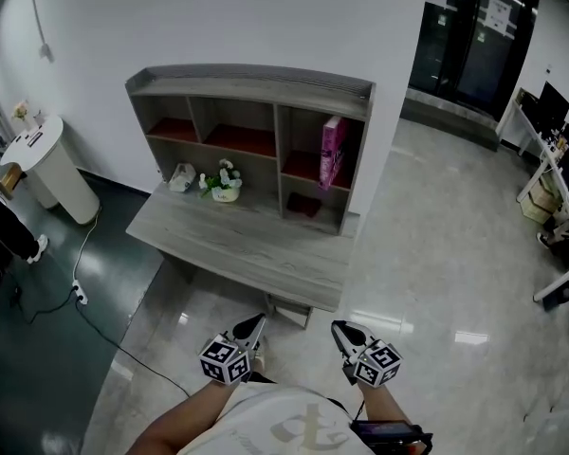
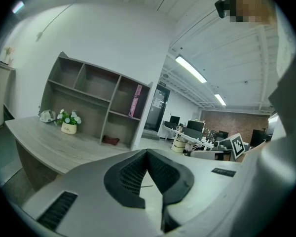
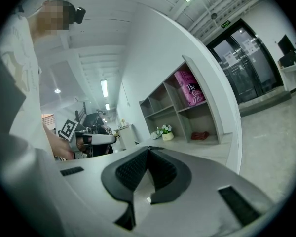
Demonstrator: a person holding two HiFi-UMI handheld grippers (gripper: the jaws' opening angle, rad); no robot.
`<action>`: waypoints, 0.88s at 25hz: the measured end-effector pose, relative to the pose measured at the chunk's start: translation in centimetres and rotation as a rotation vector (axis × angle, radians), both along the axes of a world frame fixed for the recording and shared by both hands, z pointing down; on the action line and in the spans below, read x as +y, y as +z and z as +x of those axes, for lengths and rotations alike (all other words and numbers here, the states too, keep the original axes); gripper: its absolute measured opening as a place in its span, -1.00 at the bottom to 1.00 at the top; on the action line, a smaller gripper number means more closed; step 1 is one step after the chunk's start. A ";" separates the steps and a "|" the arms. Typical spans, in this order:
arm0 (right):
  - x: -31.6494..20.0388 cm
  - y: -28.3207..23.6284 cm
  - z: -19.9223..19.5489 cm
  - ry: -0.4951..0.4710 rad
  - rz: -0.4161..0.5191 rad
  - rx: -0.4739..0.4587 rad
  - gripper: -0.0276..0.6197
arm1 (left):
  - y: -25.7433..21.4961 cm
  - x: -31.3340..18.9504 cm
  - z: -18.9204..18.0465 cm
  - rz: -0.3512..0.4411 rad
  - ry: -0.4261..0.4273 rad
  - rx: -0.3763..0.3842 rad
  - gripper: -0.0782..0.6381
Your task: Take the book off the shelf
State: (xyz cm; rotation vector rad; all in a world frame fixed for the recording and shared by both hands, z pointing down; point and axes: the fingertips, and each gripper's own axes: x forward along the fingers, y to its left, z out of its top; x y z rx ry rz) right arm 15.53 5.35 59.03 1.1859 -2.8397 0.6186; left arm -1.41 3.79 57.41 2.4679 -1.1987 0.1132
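The book (image 1: 332,152) stands pink in the upper right compartment of the shelf (image 1: 251,88). A dark red item (image 1: 303,205) lies in the one below, and a flower pot (image 1: 225,183) sits on the tabletop (image 1: 237,245). I hold my left gripper (image 1: 256,323) and right gripper (image 1: 339,330), both pressed together, well apart from it.

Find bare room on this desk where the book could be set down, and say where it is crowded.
The front strip of the desk top, from its front edge back to the flower pot, is bare. Crowded: the back left, with the pot and a pale object, and the lower right compartment, which holds a red thing.
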 end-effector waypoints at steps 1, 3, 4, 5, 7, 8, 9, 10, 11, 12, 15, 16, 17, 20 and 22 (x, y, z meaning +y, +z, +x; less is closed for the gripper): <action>-0.4 0.2 -0.2 -0.002 -0.002 0.004 -0.90 | 0.0 -0.4 -0.1 0.003 0.002 0.003 -0.78; -1.5 0.4 -0.6 -0.003 -0.004 0.008 -0.90 | 0.2 -1.2 -0.6 0.004 0.002 0.006 -0.78; -2.1 0.4 -0.9 -0.003 -0.002 0.009 -0.90 | 0.3 -1.7 -0.9 0.003 0.001 0.006 -0.78; -2.8 0.4 -1.2 -0.003 -0.001 0.009 -0.90 | 0.5 -2.2 -1.3 0.001 0.000 0.004 -0.78; -4.0 0.3 -1.6 0.000 0.005 0.009 -0.90 | 0.8 -3.3 -2.1 -0.005 0.002 0.000 -0.78; -4.6 0.2 -1.7 0.006 0.009 0.009 -0.90 | 1.0 -3.9 -2.4 -0.008 0.006 -0.002 -0.78; -5.3 0.1 -1.7 0.014 0.013 0.008 -0.90 | 1.1 -4.5 -2.6 -0.010 0.011 -0.004 -0.78; -5.9 0.1 -1.6 0.026 0.016 0.005 -0.90 | 1.2 -5.2 -2.8 -0.011 0.016 -0.007 -0.78; -6.6 0.0 -1.6 0.040 0.018 0.000 -0.90 | 1.2 -5.9 -3.0 -0.011 0.020 -0.008 -0.78; -7.1 -0.1 -1.5 0.052 0.019 -0.005 -0.90 | 1.1 -6.5 -3.1 -0.009 0.025 -0.008 -0.78; -8.7 -0.1 -1.6 0.073 0.017 -0.007 -0.90 | 0.6 -8.6 -3.3 0.004 0.035 0.002 -0.78; -9.3 0.0 -1.7 0.077 0.015 -0.006 -0.90 | 0.6 -9.2 -3.4 0.007 0.038 0.005 -0.78; -9.8 0.2 -1.8 0.082 0.012 -0.006 -0.90 | 0.6 -9.8 -3.5 0.007 0.042 0.007 -0.78; -11.1 0.7 -2.1 0.100 -0.001 -0.009 -0.90 | 0.6 -11.2 -3.8 0.004 0.053 0.018 -0.78; -12.3 1.0 -2.3 0.115 -0.006 -0.010 -0.90 | 0.9 -12.4 -4.2 0.000 0.061 0.021 -0.78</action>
